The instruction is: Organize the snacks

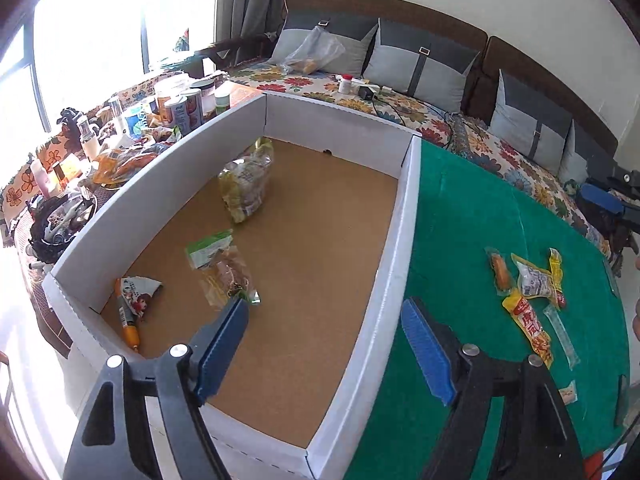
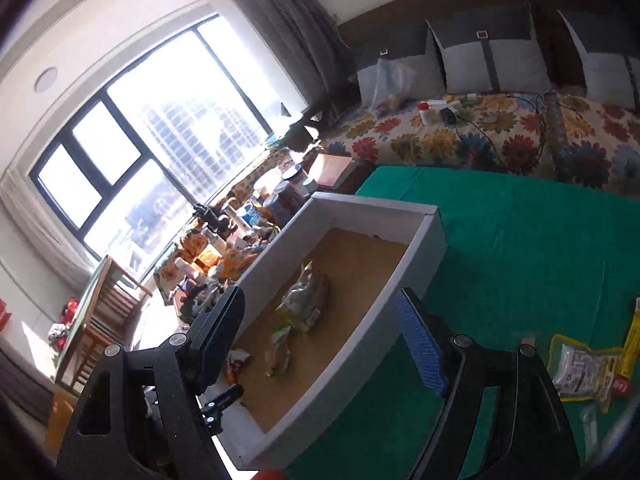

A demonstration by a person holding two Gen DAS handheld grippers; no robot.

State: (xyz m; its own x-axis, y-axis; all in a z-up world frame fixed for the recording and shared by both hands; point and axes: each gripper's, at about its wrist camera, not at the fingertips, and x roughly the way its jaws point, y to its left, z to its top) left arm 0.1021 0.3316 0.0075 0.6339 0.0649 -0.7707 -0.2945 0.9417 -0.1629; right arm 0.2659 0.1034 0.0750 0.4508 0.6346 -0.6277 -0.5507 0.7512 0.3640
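Observation:
A white cardboard box with a brown floor stands on the green cloth. Inside it lie a yellow-green bag, a green-white packet, a clear packet of brown snacks and a cartoon packet. My left gripper hangs open above the box's near right wall with nothing between its fingers. On the cloth to the right lie a white-yellow packet, a yellow-red packet and an orange sausage. My right gripper is open and empty over the box.
A cluttered side table with jars and tins runs along the box's left side under a bright window. Behind the table is a sofa with a floral cover, grey cushions, a plastic bag and cables.

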